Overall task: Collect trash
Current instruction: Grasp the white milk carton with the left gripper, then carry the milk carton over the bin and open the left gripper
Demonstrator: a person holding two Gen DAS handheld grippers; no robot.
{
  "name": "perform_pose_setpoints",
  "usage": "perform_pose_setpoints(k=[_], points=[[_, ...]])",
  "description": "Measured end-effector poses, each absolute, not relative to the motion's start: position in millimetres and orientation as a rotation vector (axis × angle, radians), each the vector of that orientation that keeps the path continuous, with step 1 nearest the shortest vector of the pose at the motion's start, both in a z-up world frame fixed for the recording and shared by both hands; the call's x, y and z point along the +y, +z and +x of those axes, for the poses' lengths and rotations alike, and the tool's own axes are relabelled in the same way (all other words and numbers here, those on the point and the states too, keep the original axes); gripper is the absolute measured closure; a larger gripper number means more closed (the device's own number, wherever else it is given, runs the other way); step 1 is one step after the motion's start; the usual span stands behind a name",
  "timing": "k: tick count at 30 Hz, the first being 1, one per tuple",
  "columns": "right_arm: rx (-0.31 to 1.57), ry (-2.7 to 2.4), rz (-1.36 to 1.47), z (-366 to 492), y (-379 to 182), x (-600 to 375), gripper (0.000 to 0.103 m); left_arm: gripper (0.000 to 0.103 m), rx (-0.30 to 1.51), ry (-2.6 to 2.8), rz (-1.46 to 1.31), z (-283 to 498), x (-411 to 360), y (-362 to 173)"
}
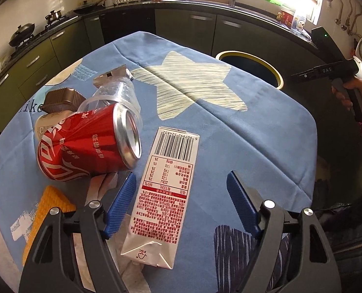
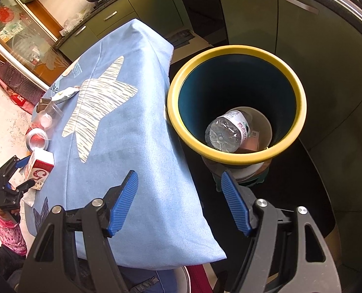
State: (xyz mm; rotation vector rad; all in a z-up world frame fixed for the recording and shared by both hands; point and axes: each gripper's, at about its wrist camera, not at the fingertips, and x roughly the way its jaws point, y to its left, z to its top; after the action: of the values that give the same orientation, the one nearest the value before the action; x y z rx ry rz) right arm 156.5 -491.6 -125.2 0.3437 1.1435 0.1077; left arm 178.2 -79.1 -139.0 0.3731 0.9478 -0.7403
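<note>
two gripper sets gape empty above a blue star tablecloth amid green kitchen cabinets.

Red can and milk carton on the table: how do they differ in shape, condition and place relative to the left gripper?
The red can is round and crumpled; the milk carton is a flat-sided box, hardly dented. The can lies outside the left gripper; the carton lies between its fingers, which do not visibly press it. Both lie on their sides on the blue cloth.

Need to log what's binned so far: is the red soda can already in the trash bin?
No. The red can lies crushed on the blue tablecloth, while the bin holds a clear plastic bottle.
</note>
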Motion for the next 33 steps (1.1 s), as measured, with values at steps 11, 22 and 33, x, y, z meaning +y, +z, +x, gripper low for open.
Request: perform_pose_setpoints(k=[11,22,33], points=[[1.156,0.117,0.362,156,-135,-496,0.035,0.058,1.022,-0.694,0.379,192,-84,-162],[1.112,0.104,0.408,148,-135,-516,0.035,0.066,0.986,-0.716,0.385,179,-105,-149],[1.054,0.069,0.450,130,-137,-547,0.035,0.066,0.921,-0.813,0.420,164,-165,-106]])
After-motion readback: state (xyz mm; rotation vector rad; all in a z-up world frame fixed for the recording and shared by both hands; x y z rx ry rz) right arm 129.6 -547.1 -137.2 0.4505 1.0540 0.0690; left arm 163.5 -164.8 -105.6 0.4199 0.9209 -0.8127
